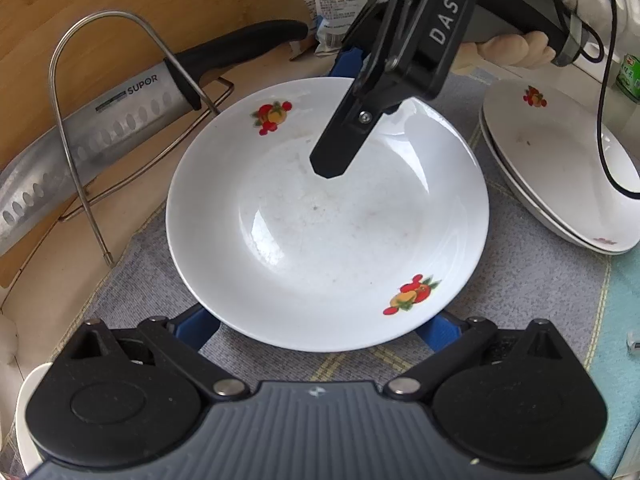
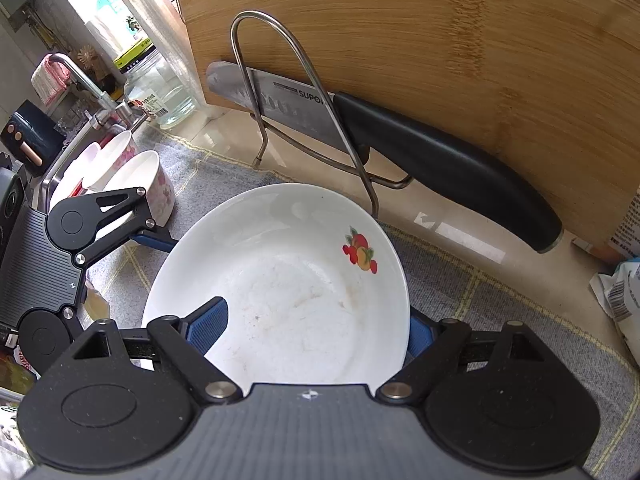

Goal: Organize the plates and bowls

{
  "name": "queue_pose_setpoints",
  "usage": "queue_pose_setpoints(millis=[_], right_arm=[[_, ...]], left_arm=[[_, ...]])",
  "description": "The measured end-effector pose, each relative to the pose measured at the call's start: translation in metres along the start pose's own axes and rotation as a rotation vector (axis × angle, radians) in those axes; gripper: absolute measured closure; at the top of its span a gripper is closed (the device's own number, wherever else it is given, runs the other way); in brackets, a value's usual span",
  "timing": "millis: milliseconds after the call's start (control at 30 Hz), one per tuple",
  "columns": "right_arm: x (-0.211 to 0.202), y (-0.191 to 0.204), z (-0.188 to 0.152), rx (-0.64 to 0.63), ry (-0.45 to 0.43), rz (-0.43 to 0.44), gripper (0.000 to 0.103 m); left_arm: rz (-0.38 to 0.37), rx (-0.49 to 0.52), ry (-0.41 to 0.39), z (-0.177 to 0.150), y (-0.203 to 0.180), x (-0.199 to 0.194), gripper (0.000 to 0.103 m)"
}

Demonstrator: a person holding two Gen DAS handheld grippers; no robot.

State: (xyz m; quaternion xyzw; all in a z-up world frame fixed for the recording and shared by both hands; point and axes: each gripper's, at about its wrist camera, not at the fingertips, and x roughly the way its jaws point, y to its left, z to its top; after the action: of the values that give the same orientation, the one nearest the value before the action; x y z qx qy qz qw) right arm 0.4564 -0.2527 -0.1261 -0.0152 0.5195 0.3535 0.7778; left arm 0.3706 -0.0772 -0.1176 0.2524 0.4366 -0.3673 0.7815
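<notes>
The left gripper is being held with its jaws spread wide, the blue pads lying at either side of the near rim of the white plate and partly hidden beneath it; nothing is being clamped by them. The plate is lying over the grey cloth mat, between the wire rack with its knife and the stack of matching plates.

The far rim is being straddled by the right gripper, one pad lying inside the dish, the other outside and below the rim. Whether those pads are pressing cannot be told: the gap is looking wide for so thin an edge.

The step in hand is being judged as taking the plate up for the stack. It is best being done with the right jaws closed firmly on the rim before any lift, and the left fingers kept under the near edge as support. The glazed surface is likely being slippery, so tilt is being kept small.
</notes>
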Motion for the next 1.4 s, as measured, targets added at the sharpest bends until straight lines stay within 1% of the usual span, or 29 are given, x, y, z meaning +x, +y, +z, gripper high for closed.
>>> queue_pose_setpoints(millis=[533, 867, 1400], right_arm=[[-0.009, 0.01, -0.003, -0.017, -0.008, -0.014, 0.01], [-0.021, 0.019, -0.009, -0.016, -0.03, -0.026, 0.01], [-0.047, 0.038, -0.032, 0.004, -0.069, -0.073, 0.011]], left_arm=[[0.007, 0.01, -0.002, 0.003, -0.003, -0.006, 0.001], [0.008, 0.022, -0.012, 0.006, -0.007, -0.011, 0.001], [-0.016, 0.063, -0.037, 0.008, -0.024, -0.03, 0.001]])
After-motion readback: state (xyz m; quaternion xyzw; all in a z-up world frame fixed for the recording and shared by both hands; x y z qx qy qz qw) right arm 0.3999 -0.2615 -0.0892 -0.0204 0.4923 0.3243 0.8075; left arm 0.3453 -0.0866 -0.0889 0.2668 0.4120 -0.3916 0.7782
